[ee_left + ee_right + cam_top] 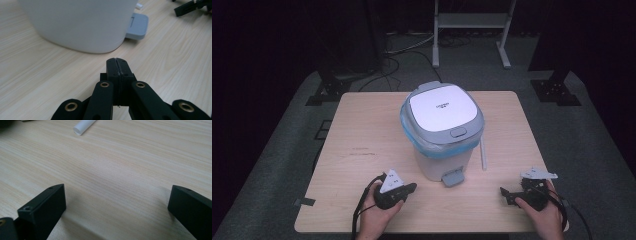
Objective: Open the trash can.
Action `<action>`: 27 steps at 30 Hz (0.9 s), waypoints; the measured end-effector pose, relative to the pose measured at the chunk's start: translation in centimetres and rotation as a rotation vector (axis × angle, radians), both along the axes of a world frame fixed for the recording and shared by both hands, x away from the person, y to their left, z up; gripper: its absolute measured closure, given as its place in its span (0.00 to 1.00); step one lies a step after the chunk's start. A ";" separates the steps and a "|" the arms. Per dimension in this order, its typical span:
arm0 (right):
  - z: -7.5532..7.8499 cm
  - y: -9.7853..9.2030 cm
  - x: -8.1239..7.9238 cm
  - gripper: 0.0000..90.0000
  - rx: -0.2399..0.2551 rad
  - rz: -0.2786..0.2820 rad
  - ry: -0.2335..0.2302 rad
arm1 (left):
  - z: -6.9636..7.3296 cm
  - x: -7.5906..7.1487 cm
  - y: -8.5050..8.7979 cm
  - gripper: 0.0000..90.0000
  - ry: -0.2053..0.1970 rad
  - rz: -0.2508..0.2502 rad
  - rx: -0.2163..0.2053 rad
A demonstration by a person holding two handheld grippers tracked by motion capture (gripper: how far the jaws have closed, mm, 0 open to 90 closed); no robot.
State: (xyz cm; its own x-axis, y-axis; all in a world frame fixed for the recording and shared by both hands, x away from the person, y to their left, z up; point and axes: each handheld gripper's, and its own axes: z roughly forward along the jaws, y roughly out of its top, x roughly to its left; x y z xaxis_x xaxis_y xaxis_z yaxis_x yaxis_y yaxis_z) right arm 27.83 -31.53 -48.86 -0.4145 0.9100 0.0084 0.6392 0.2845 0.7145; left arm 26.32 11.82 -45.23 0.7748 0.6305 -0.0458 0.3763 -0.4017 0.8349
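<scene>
Both tongs rest on the desk [362,130] in front of the pedal bin [442,130]: left tongs [117,65] pressed together, nearly at its base; right tongs [115,205] spread wide, empty. Bin stands mid-desk, lid shut, a white tube [483,155] just right of it.

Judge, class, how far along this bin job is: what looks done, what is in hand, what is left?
Done: nothing visible. The bin stands with its lid closed, its blue liner fitted and its pedal unpressed. In hand: neither gripper holds anything; the left gripper is shut beside the bin's base, and the right gripper is open over bare table, the white tube untouched. Left: seemingly everything.
</scene>
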 end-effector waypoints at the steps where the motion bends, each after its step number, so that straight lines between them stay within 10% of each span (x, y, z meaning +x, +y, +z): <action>1: 0.0 0.0 0.0 0.00 0.000 0.000 0.000 | 0.0 0.0 -0.7 1.00 -0.001 -0.010 -0.007; 27: 0.0 0.0 0.0 0.00 0.000 0.000 0.000 | -0.5 1.0 -9.7 1.00 -0.018 -0.013 -0.026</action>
